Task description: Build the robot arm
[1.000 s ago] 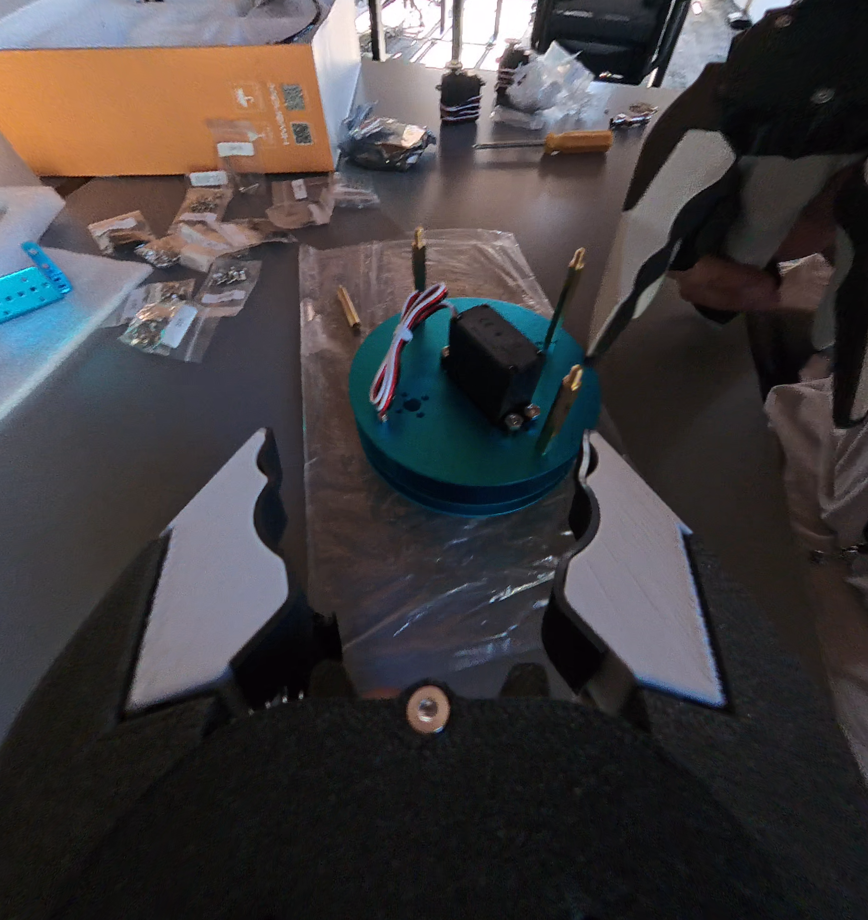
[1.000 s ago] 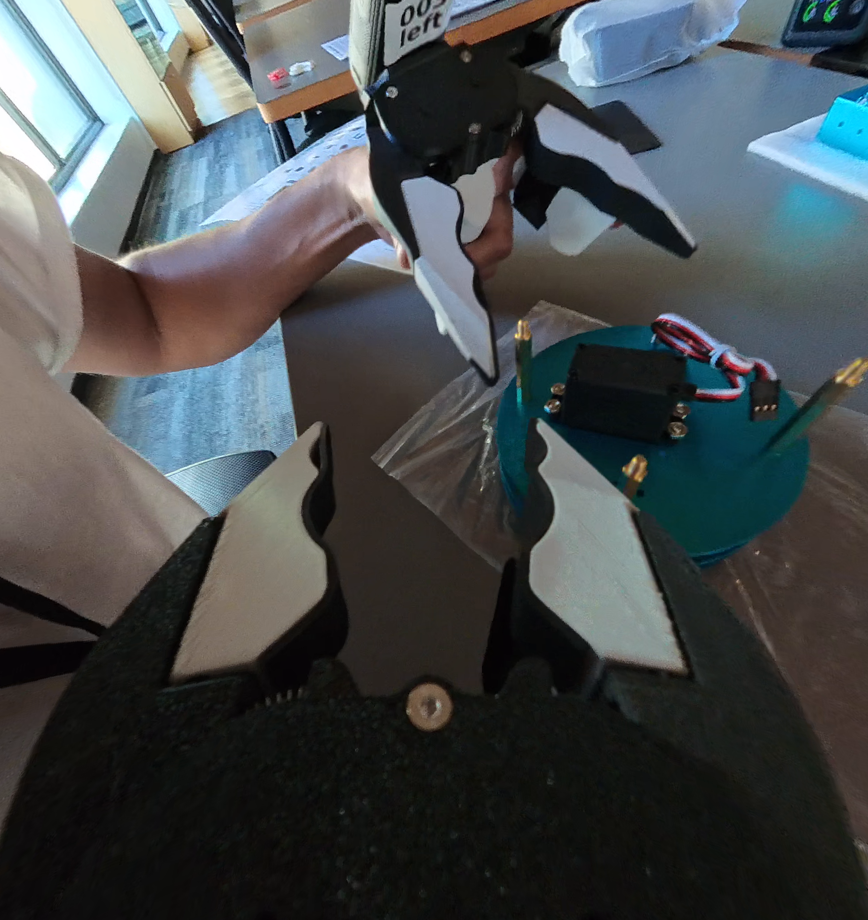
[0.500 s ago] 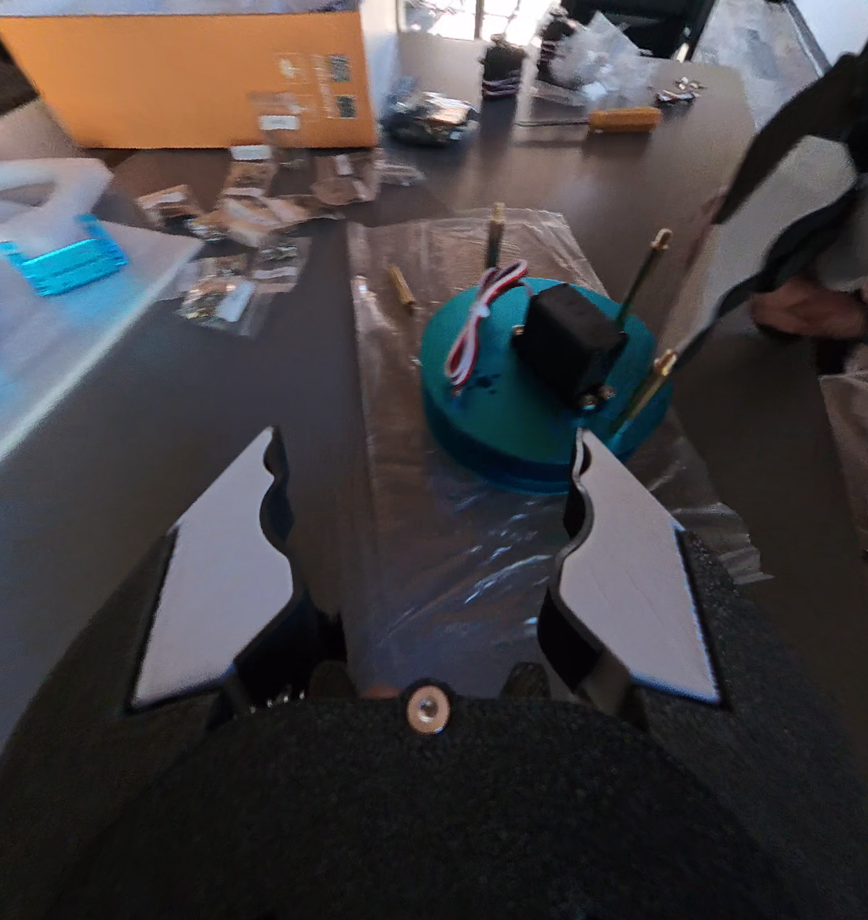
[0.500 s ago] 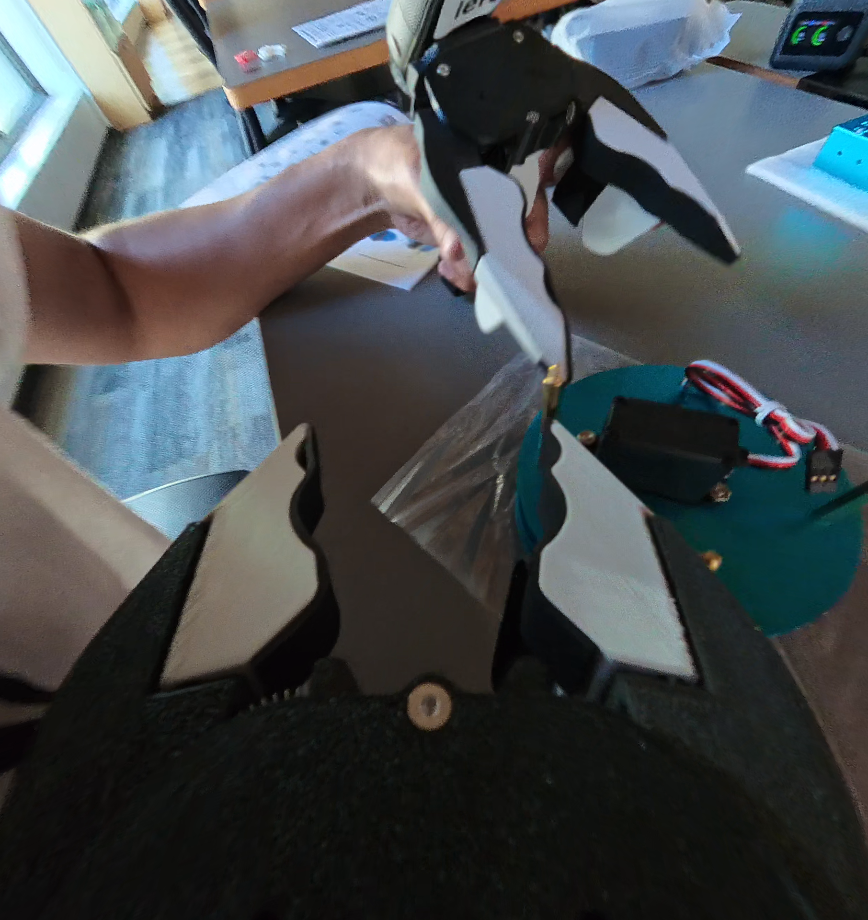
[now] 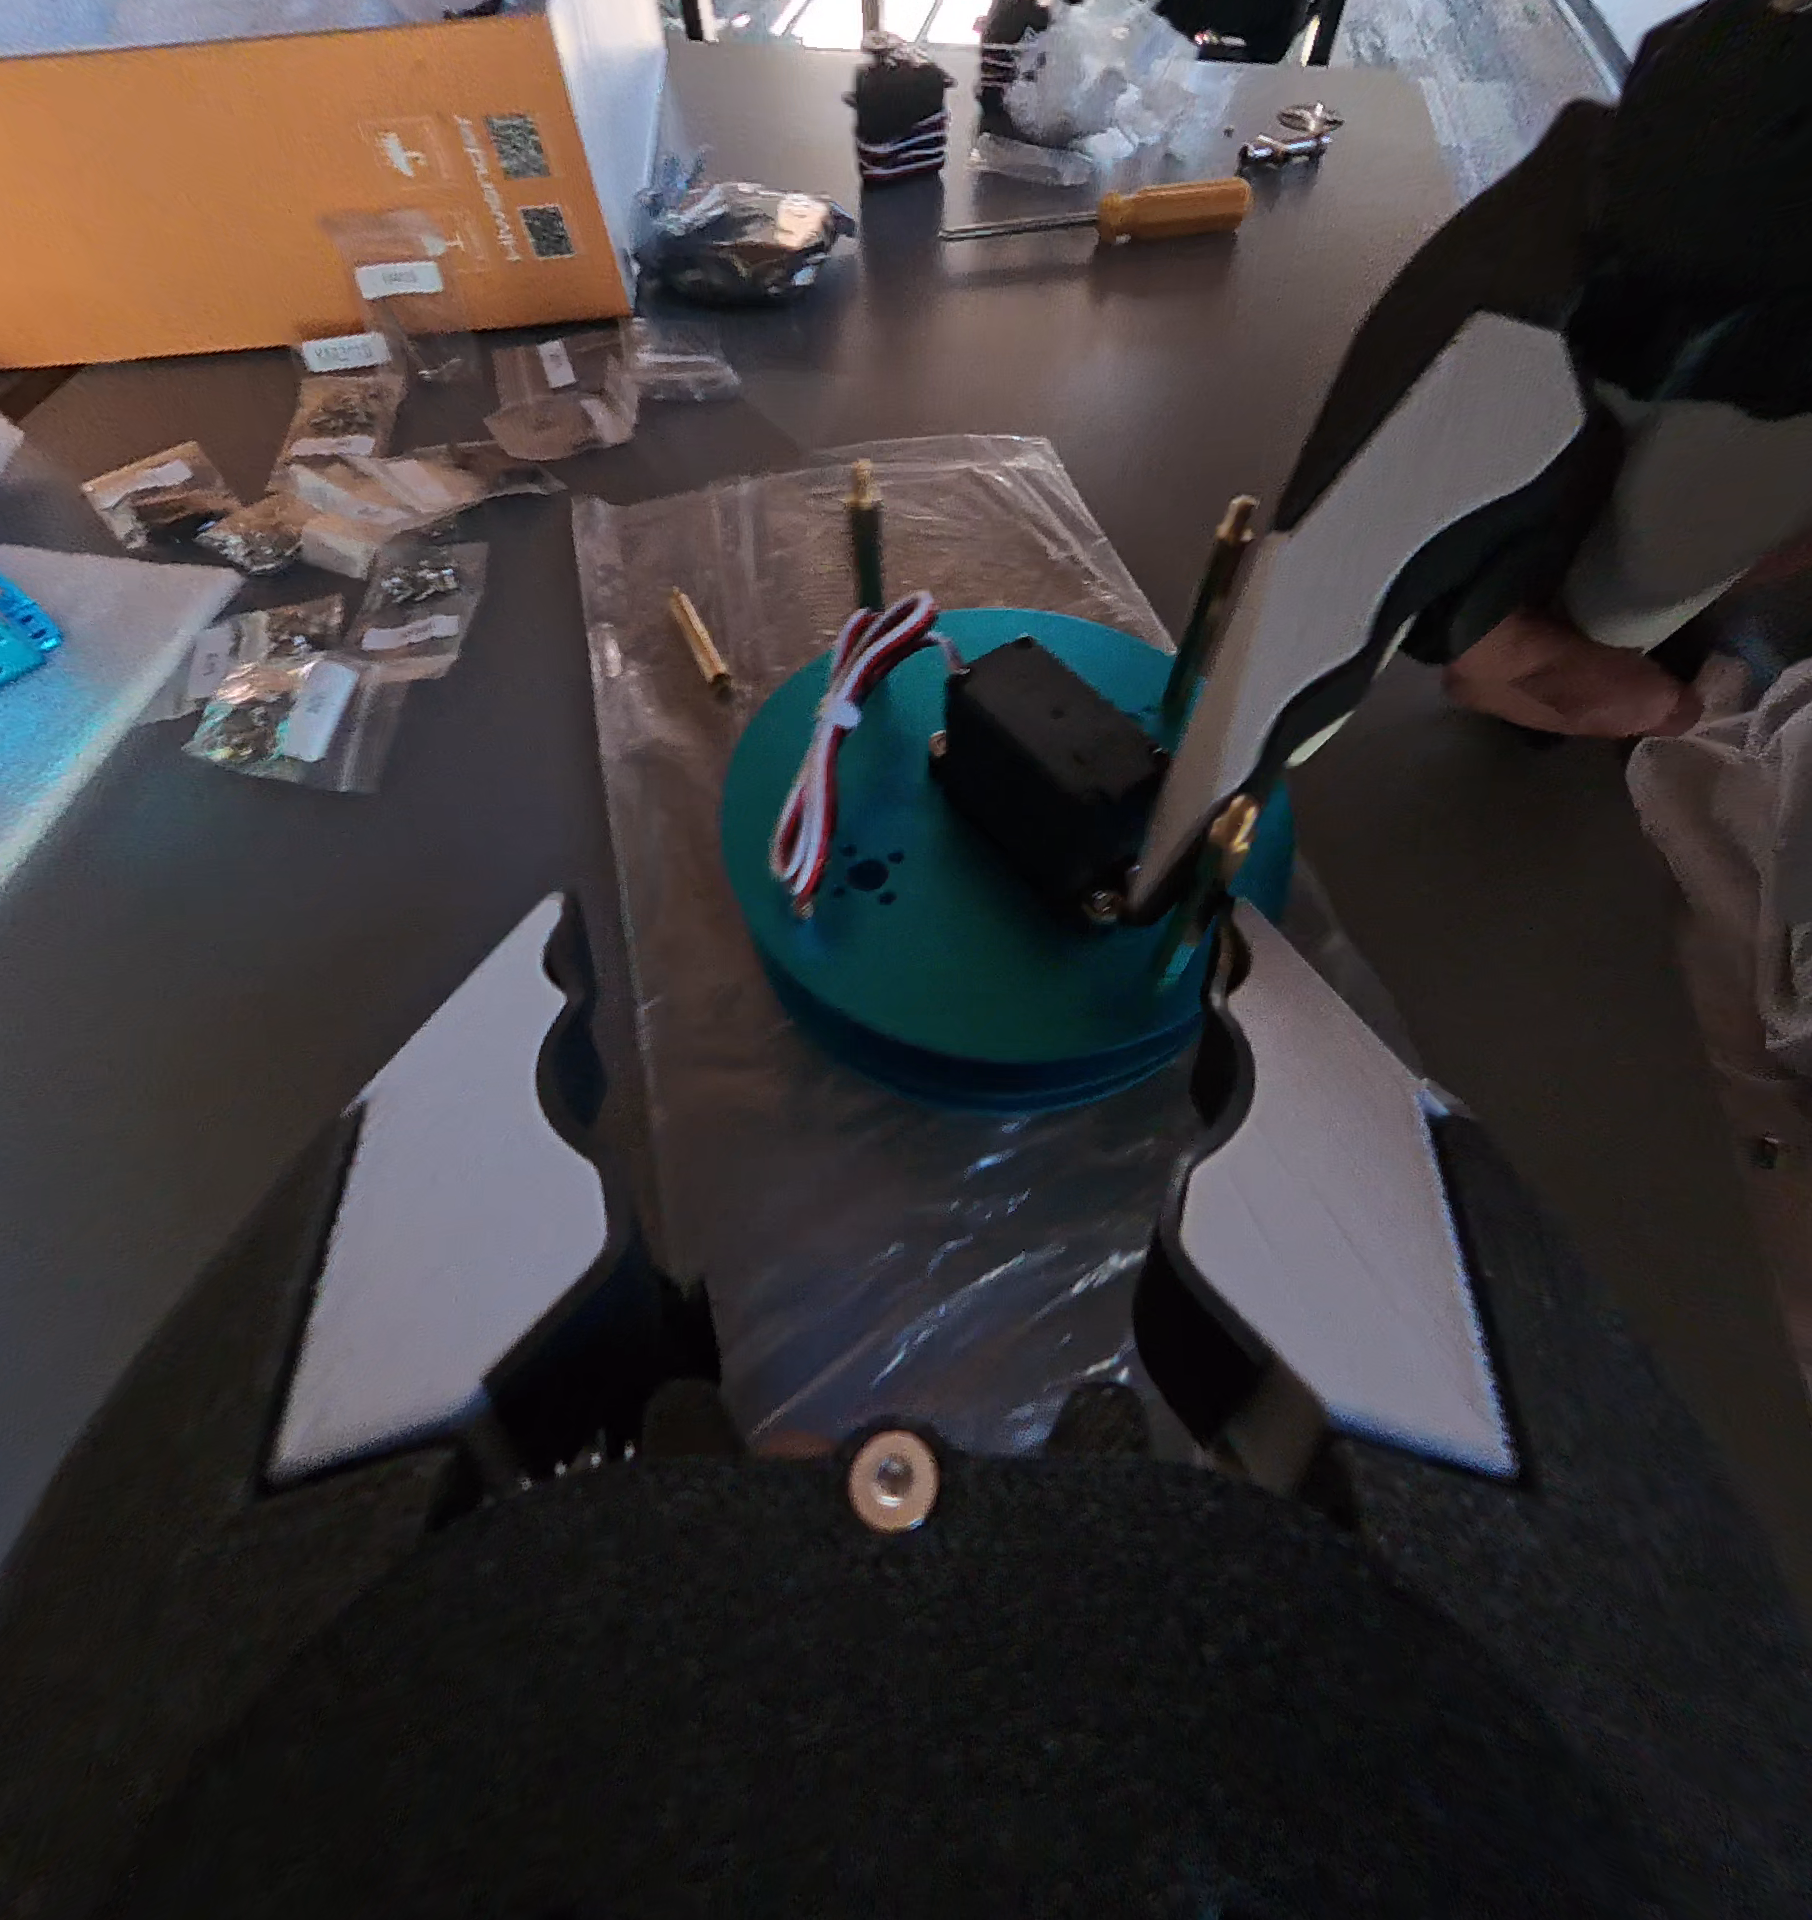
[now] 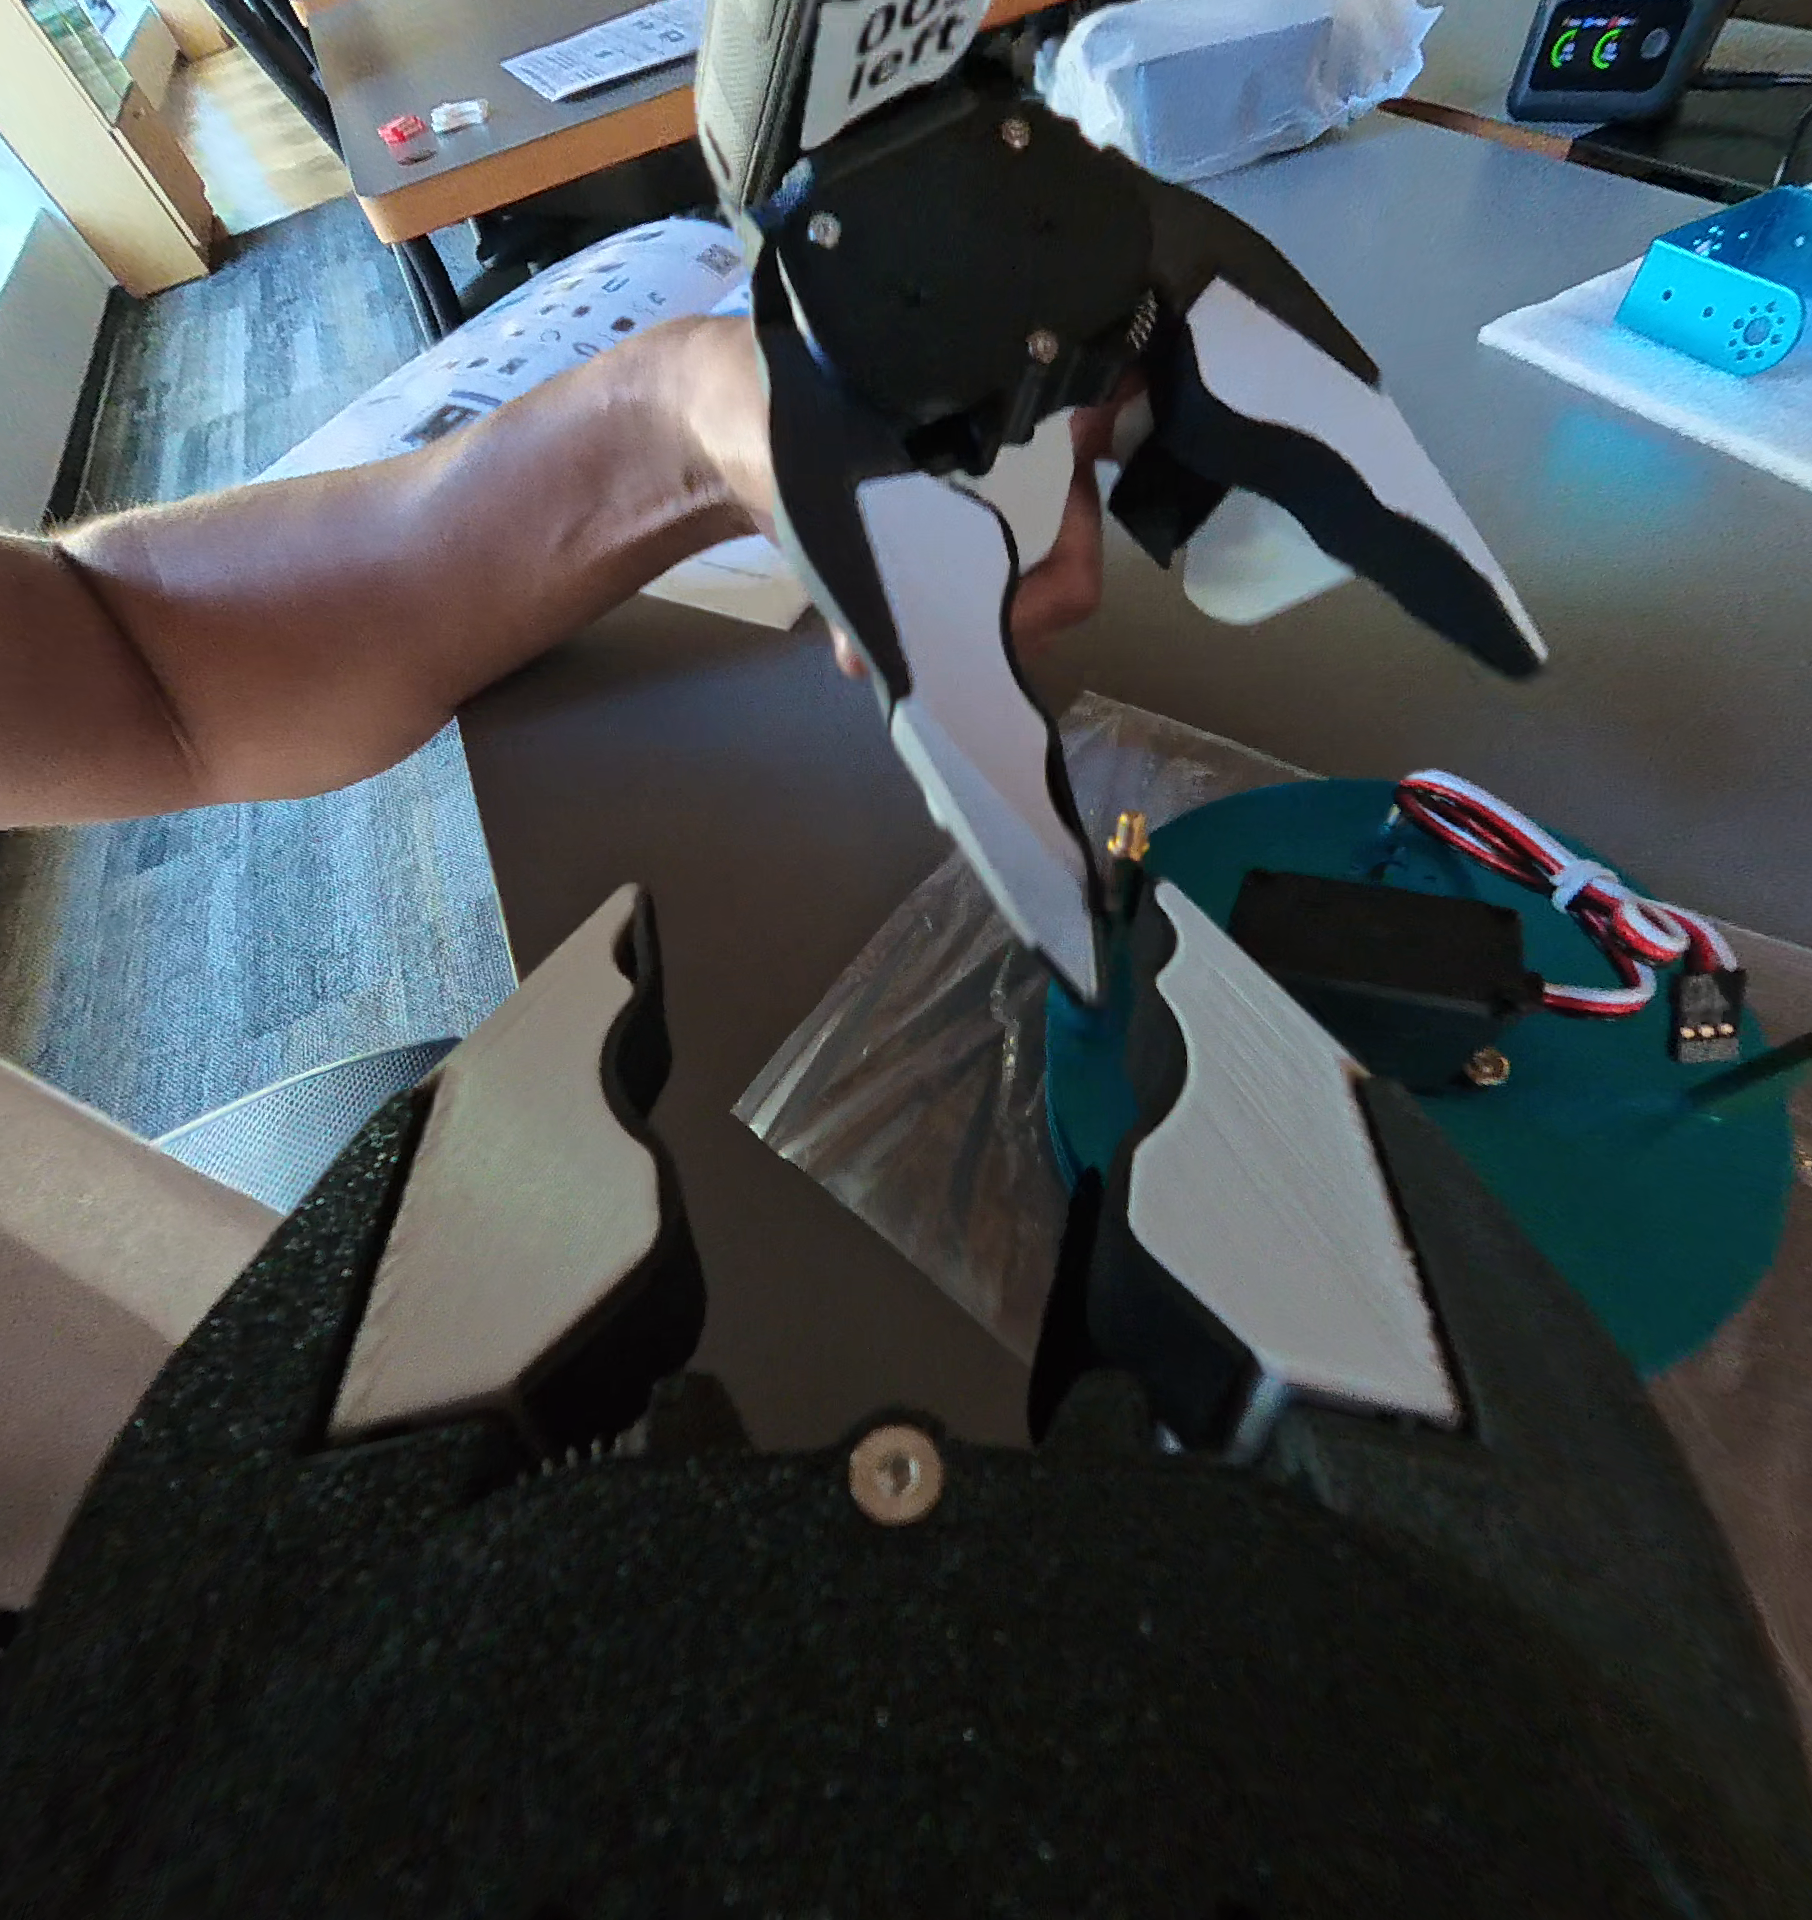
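Observation:
A teal round disc (image 5: 912, 966) lies on a clear plastic sheet (image 5: 881, 1247). It carries a black servo (image 5: 1047, 769) with a red-white cable (image 5: 840, 727) and three upright brass-tipped posts. My left gripper (image 5: 897, 925) is open and empty, with its right fingertip beside the nearest post (image 5: 1208, 883). My right gripper (image 6: 894, 904) is open and empty, with its right fingertip beside that same post (image 6: 1128, 836) at the disc's (image 6: 1608, 1195) edge. One finger (image 5: 1297, 665) of the right gripper reaches down next to the servo. The left gripper (image 6: 1302, 826) hangs open over the disc.
A loose brass post (image 5: 699, 644) lies on the sheet. Behind are an orange box (image 5: 258, 177), bags of small parts (image 5: 341, 582), a screwdriver (image 5: 1141, 213) and a blue bracket (image 6: 1754, 301) on white foam. A person's forearm (image 6: 362, 623) holds the left gripper. The table edge and a chair lie at the left. From the left gripper's tips to the blue bracket (image 6: 1754, 301) is close to 25 cm.
Both grippers have moved in toward the post at the disc's edge. The right gripper's finger now reaches over the disc beside the servo. Both stay open.

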`<state>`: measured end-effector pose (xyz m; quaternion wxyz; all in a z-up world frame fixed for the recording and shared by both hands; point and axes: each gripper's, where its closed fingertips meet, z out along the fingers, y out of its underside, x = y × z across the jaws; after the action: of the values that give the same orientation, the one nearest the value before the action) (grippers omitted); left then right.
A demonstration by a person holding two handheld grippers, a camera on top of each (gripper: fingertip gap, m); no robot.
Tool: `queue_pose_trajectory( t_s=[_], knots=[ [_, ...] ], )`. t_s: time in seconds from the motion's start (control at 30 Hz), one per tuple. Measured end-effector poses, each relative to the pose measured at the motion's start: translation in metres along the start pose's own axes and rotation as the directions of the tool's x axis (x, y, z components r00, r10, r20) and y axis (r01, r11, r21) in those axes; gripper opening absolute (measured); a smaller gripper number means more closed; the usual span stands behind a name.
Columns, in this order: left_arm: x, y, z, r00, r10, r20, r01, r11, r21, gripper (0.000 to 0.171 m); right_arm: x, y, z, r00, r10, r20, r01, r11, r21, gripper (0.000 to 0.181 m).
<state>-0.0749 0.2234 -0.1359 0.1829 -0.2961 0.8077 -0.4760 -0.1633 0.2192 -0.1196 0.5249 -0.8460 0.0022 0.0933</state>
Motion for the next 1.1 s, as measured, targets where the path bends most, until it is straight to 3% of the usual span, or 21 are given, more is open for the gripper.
queue_pose_trajectory(
  t_s=[0.03,0.1,0.2,0.33,0.4,0.47,0.57,0.63,0.67,0.77,0.9,1.0,1.1],
  knots=[
    [-0.005,0.002,-0.006,1.000,-0.011,0.007,0.011,1.000,0.003,0.120,-0.001,0.001,-0.004,1.000,0.003,0.006,-0.003,1.000,-0.002,0.090],
    [-0.022,0.011,-0.020,0.997,-0.052,0.048,0.052,0.999,0.003,0.115,-0.013,0.002,-0.018,0.996,0.030,0.083,-0.032,0.999,0.015,0.068],
    [-0.042,0.017,-0.044,0.988,-0.102,0.118,0.098,0.994,0.038,0.114,-0.021,-0.003,-0.039,0.987,0.052,0.150,-0.056,0.998,0.023,0.065],
    [-0.046,-0.002,-0.067,0.978,-0.113,0.173,0.088,0.986,0.145,0.097,0.006,-0.013,-0.052,0.980,-0.180,0.080,0.189,0.976,-0.112,0.053],
    [-0.047,-0.011,-0.073,0.972,-0.100,0.215,0.060,0.980,0.189,0.088,0.009,-0.022,-0.050,0.935,-0.312,0.168,0.341,0.921,-0.188,0.049],
    [-0.051,-0.016,-0.076,0.960,-0.087,0.266,0.031,0.977,0.209,0.085,0.015,-0.023,-0.041,0.823,-0.496,0.278,0.560,0.790,-0.250,0.038],
    [-0.054,-0.017,-0.073,0.945,-0.054,0.323,-0.008,0.982,0.188,0.085,0.035,-0.014,-0.026,0.562,-0.716,0.415,0.825,0.442,-0.353,0.047],
    [-0.055,-0.012,-0.070,0.937,-0.031,0.348,-0.024,0.988,0.154,0.085,0.042,-0.012,-0.019,0.386,-0.777,0.497,0.910,0.231,-0.344,0.039],
    [-0.058,-0.009,-0.070,0.930,-0.021,0.366,-0.031,0.990,0.135,0.085,0.041,-0.005,-0.020,0.336,-0.754,0.564,0.927,0.159,-0.340,0.037],
    [-0.063,0.000,-0.069,0.923,-0.015,0.385,-0.025,0.995,0.099,0.085,0.040,0.003,-0.014,0.235,-0.712,0.662,0.949,0.022,-0.314,0.028],
    [-0.070,0.009,-0.070,0.913,-0.014,0.408,-0.013,0.998,0.062,0.085,0.046,0.004,-0.005,0.142,-0.699,0.700,0.940,-0.126,-0.317,0.009],
    [-0.070,0.014,-0.069,0.910,-0.001,0.415,-0.015,0.999,0.036,0.085,0.049,0.004,-0.007,0.154,-0.669,0.727,0.923,-0.165,-0.347,0.007],
    [-0.069,0.017,-0.066,0.909,0.013,0.416,-0.018,1.000,0.007,0.085,0.051,0.003,-0.011,0.202,-0.644,0.738,0.911,-0.154,-0.383,0.006]
  ],
)
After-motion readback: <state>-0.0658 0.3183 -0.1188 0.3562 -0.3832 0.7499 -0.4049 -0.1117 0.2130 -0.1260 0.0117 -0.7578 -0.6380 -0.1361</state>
